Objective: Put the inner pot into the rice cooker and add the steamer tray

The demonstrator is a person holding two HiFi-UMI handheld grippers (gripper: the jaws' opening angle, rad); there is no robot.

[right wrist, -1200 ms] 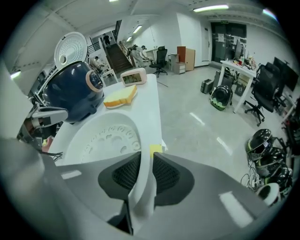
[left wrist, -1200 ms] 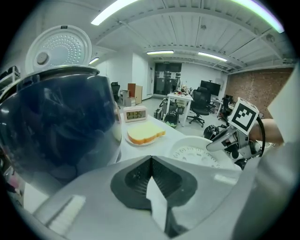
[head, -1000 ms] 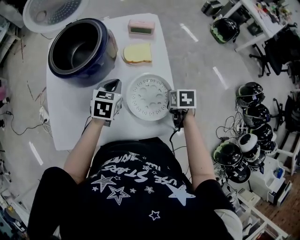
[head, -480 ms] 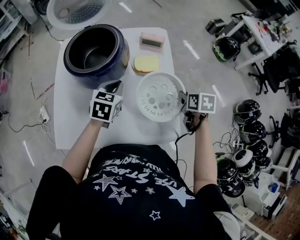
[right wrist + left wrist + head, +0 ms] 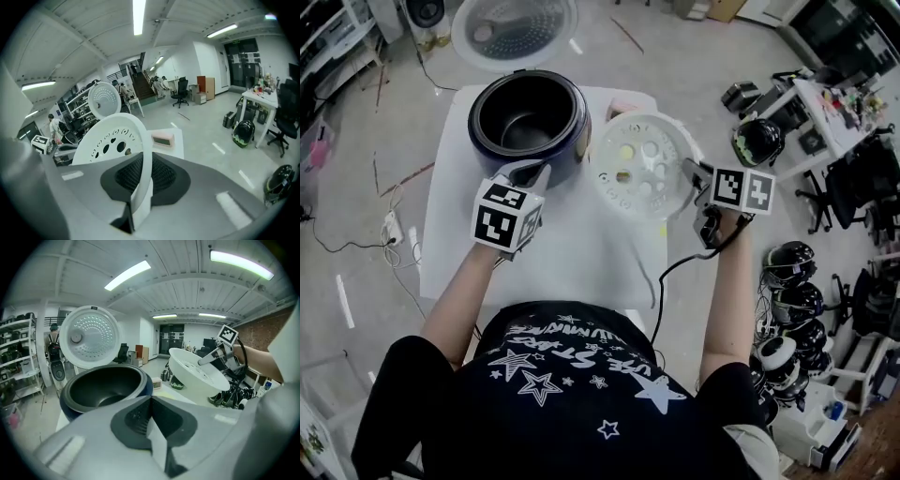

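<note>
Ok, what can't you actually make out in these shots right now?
- Yellow item: head view, under the lifted tray; only bits show through its holes, so I can't tell what it is.
- Clock: head view, mostly covered by the tray; right gripper view, display too small to read.
- Cooker front: head view, partly behind the left gripper; left gripper view, lower body cut off by that gripper.

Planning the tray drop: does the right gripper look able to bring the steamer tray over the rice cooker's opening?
Probably yes: the right gripper holds the steamer tray raised beside the rice cooker, its lid is open, and the left gripper sits off the opening.
</note>
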